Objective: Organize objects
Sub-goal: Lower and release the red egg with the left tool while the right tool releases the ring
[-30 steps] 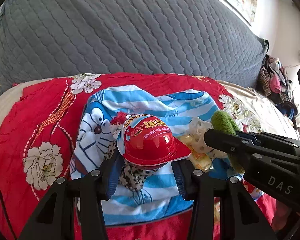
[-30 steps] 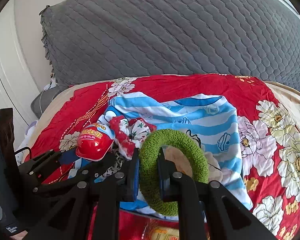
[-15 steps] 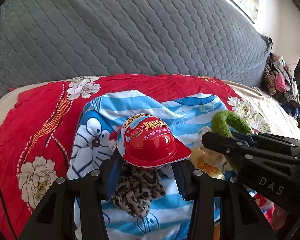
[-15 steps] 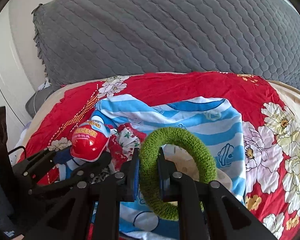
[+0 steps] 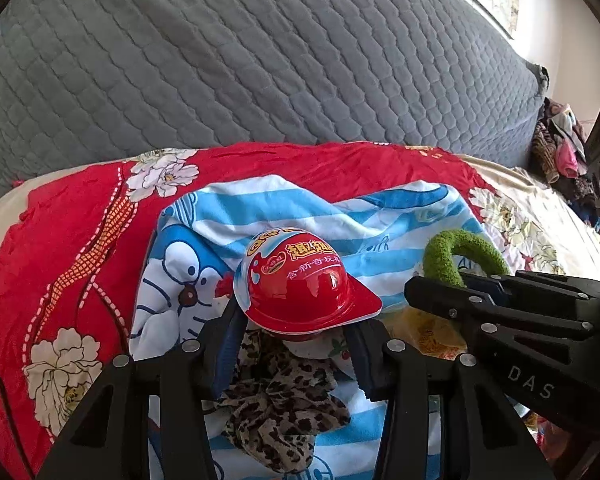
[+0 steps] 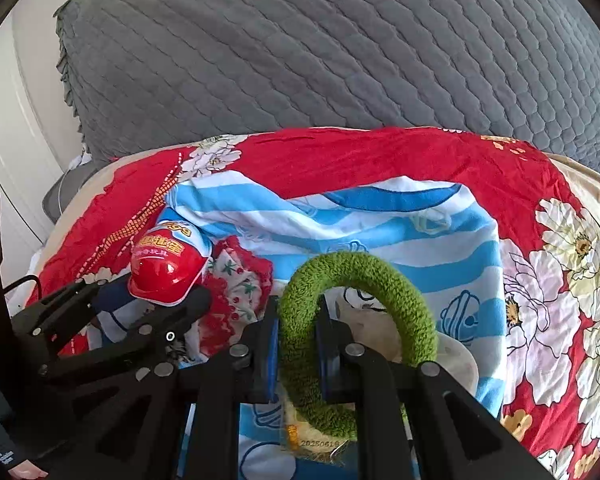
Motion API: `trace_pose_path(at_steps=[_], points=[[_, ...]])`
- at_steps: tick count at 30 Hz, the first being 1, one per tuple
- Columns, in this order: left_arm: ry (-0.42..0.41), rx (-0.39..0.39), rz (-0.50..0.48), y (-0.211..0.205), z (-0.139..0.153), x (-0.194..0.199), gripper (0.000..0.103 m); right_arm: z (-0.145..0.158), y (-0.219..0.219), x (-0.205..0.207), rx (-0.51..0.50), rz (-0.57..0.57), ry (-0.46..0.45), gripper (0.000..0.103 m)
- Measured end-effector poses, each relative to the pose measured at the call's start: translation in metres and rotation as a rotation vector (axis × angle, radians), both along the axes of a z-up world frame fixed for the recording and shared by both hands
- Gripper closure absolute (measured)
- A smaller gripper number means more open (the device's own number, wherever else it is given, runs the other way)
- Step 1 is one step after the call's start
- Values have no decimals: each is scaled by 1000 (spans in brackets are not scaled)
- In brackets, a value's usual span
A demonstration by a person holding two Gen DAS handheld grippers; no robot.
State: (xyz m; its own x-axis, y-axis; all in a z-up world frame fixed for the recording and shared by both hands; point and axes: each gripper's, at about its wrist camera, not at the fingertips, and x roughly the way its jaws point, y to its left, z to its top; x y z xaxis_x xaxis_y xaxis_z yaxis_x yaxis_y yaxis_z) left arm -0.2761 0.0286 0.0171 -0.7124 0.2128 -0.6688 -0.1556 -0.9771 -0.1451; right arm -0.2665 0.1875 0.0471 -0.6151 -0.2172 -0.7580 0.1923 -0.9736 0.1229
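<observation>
My left gripper (image 5: 296, 336) is shut on a small red toy helmet (image 5: 300, 292) with yellow lettering, held above a blue and white striped cartoon cloth (image 5: 284, 216). The same helmet (image 6: 164, 272) and left gripper (image 6: 152, 304) show at the left of the right wrist view. My right gripper (image 6: 298, 344) is shut on a fuzzy green ring (image 6: 380, 280), which stands upright over the cloth (image 6: 380, 216). In the left wrist view the green ring (image 5: 456, 252) pokes up behind the right gripper (image 5: 444, 292). A leopard-print fabric piece (image 5: 276, 404) lies under the helmet.
A red floral bedspread (image 5: 72, 240) covers the bed, with a grey quilted headboard cushion (image 5: 236, 60) behind. A red-and-white floral fabric piece (image 6: 236, 292) and a yellow snack packet (image 6: 312, 440) lie on the striped cloth. Clothes (image 5: 560, 156) are piled at the far right.
Both grippers have moved forward over the striped cloth, still holding the helmet and the ring. More of the leopard-print fabric now shows below the helmet.
</observation>
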Motion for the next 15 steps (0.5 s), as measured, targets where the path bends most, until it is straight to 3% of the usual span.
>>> trace_pose_path(at_steps=[15], points=[[-20,-18,-1,4,-11,-3,54,-7,-3,-5,15,9,-14,87]])
